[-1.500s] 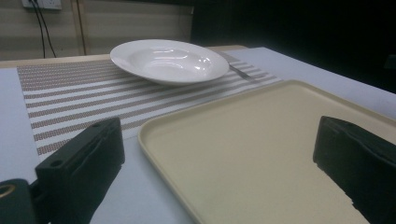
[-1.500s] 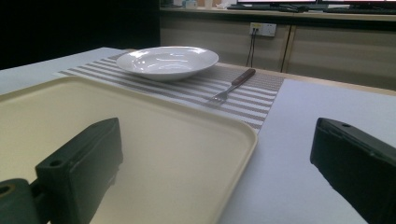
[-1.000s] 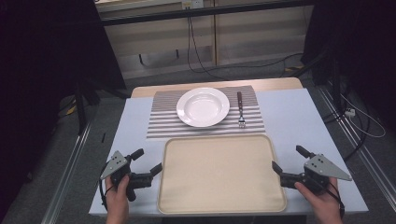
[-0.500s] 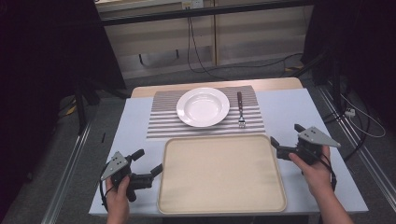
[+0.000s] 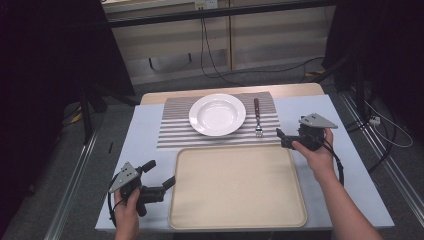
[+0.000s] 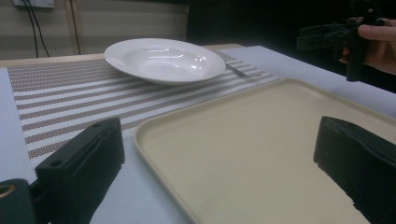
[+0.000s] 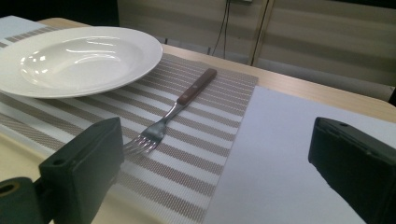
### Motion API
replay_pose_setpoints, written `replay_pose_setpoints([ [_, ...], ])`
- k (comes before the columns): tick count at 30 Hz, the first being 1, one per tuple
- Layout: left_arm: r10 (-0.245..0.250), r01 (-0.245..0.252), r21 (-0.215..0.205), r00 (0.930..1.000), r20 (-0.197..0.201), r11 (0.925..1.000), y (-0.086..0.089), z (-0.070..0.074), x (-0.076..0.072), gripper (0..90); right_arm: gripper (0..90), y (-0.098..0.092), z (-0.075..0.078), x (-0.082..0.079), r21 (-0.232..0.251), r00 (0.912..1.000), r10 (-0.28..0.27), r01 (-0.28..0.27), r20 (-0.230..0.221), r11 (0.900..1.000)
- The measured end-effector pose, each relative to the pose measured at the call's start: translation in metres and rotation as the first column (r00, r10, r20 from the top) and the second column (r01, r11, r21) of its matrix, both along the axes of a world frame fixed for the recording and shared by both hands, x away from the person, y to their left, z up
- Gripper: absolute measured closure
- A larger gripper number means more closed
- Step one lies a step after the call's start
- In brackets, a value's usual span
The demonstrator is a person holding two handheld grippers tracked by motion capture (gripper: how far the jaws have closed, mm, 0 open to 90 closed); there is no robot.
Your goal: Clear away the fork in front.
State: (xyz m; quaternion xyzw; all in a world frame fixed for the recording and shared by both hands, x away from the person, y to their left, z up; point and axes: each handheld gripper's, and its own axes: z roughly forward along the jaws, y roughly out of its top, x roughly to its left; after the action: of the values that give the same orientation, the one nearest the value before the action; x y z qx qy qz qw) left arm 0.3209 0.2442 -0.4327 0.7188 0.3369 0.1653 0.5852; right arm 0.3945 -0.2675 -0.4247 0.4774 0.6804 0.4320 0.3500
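Beige plastic tray [image 5: 237, 187] lies at the near table edge, nothing in it. At its left rim the left gripper [image 5: 162, 175] rests low with jaws spread wide, holding nothing. Beyond the tray, a white deep plate [image 5: 217, 114] sits on the striped placemat [image 5: 172, 131], also bare inside. Just right of the plate lies a wooden-handled fork [image 5: 257, 117], tines toward the tray. The right gripper [image 5: 281, 138] hovers near those tines, jaws spread, clear of the fork.

White-topped table [image 5: 145, 135] with striped placemat [image 5: 175, 132] and beige tray [image 5: 235, 187].
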Motion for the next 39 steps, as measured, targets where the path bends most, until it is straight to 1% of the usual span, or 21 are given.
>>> replay_pose_setpoints([
  [1, 0.000, 0.000, 0.002, 1.0000, 0.000, 1.0000, 0.000, 0.000, 0.000, 2.1, 3.0, 0.001, 0.000, 0.005, 0.002, 1.0000, -0.002, 0.002, -0.004, 1.000],
  [2, 0.000, 0.000, 0.002, 1.0000, 0.000, 1.0000, 0.000, 0.000, 0.000, 2.1, 3.0, 0.001, 0.000, 0.005, 0.002, 1.0000, -0.002, 0.002, -0.004, 1.000],
  [3, -0.007, 0.007, 0.014, 1.0000, -0.001, 0.9999, 0.000, -0.001, 0.000, 2.1, 3.9, 0.002, -0.001, 0.015, 0.042, 0.9998, -0.011, 0.012, -0.016, 0.999],
  [4, -0.011, 0.011, 0.023, 0.9999, 0.000, 0.9997, 0.000, -0.001, 0.000, 2.1, 3.9, 0.003, -0.001, 0.018, 0.050, 0.9997, -0.013, 0.014, -0.023, 0.999],
  [9, -0.005, 0.005, 0.012, 1.0000, -0.005, 0.9999, 0.000, -0.002, 0.000, 2.1, 3.9, 0.008, 0.000, 0.037, 0.012, 0.9989, -0.024, 0.024, -0.042, 1.000],
  [11, -0.004, 0.004, 0.010, 1.0000, -0.008, 0.9999, 0.001, -0.002, 0.000, 2.1, 3.8, 0.010, -0.001, 0.044, 0.009, 0.9984, -0.025, 0.025, -0.050, 1.000],
  [12, -0.004, 0.004, 0.010, 1.0000, -0.008, 0.9999, 0.001, -0.002, 0.000, 2.1, 3.8, 0.010, -0.001, 0.044, 0.009, 0.9984, -0.025, 0.025, -0.050, 1.000],
  [13, -0.002, 0.002, 0.013, 1.0000, -0.007, 0.9999, 0.000, -0.002, 0.001, 2.1, 3.6, 0.013, -0.002, 0.050, -0.004, 0.9977, -0.024, 0.024, -0.063, 1.000],
  [15, -0.003, 0.004, 0.014, 1.0000, -0.007, 0.9999, 0.000, -0.002, 0.001, 2.1, 3.8, 0.018, -0.003, 0.055, -0.037, 0.9963, -0.022, 0.019, -0.083, 0.999],
  [17, -0.004, 0.004, 0.013, 1.0000, -0.006, 0.9999, 0.000, -0.002, 0.000, 2.1, 7.5, 0.023, -0.006, 0.061, -0.059, 0.9937, -0.007, 0.000, -0.112, 0.998],
  [19, -0.003, 0.003, 0.010, 1.0000, -0.006, 0.9999, 0.000, -0.002, 0.000, 2.1, 11.0, 0.026, -0.008, 0.067, -0.043, 0.9901, 0.006, -0.012, -0.140, 0.999],
  [22, 0.001, -0.001, 0.010, 1.0000, -0.005, 0.9999, 0.001, -0.002, 0.000, 2.1, 17.3, 0.032, -0.010, 0.077, -0.067, 0.9869, 0.012, -0.023, -0.161, 0.997],
  [25, 0.004, -0.004, 0.009, 1.0000, -0.004, 1.0000, 0.001, -0.002, 0.000, 2.1, 24.5, 0.037, -0.011, 0.087, -0.072, 0.9852, 0.015, -0.028, -0.171, 0.997],
  [27, 0.003, -0.003, 0.015, 1.0000, -0.003, 0.9999, 0.001, -0.002, 0.000, 2.1, 29.4, 0.040, -0.012, 0.095, -0.081, 0.9828, 0.030, -0.046, -0.182, 0.996],
  [29, 0.005, -0.004, 0.016, 1.0000, -0.003, 0.9999, 0.001, -0.002, 0.000, 2.1, 32.1, 0.044, -0.014, 0.103, -0.092, 0.9796, 0.030, -0.049, -0.199, 0.995],
  [31, 0.004, -0.004, 0.015, 1.0000, -0.004, 0.9999, 0.001, -0.002, 0.000, 2.1, 40.1, 0.047, -0.016, 0.110, -0.090, 0.9757, 0.041, -0.061, -0.215, 0.994],
  [32, 0.005, -0.005, 0.016, 1.0000, -0.004, 0.9999, 0.001, -0.002, 0.000, 2.1, 40.4, 0.048, -0.018, 0.114, -0.091, 0.9743, 0.033, -0.055, -0.223, 0.994],
  [34, 0.011, -0.011, 0.015, 0.9999, -0.003, 0.9998, 0.002, -0.002, 0.000, 2.1, 43.9, 0.049, -0.023, 0.121, -0.071, 0.9656, 0.040, -0.060, -0.257, 0.996],
  [36, 0.017, -0.017, 0.013, 0.9998, -0.001, 0.9998, 0.002, -0.002, 0.000, 2.1, 46.3, 0.051, -0.028, 0.128, -0.087, 0.9610, 0.031, -0.057, -0.275, 0.995],
  [37, 0.017, -0.017, 0.013, 0.9999, -0.003, 0.9998, 0.002, -0.002, 0.000, 2.1, 46.3, 0.052, -0.030, 0.131, -0.090, 0.9599, 0.022, -0.049, -0.280, 0.995],
  [39, 0.015, -0.014, 0.023, 0.9999, -0.006, 0.9996, 0.002, -0.003, 0.001, 2.1, 51.4, 0.053, -0.032, 0.137, -0.082, 0.9579, 0.014, -0.039, -0.287, 0.996],
])
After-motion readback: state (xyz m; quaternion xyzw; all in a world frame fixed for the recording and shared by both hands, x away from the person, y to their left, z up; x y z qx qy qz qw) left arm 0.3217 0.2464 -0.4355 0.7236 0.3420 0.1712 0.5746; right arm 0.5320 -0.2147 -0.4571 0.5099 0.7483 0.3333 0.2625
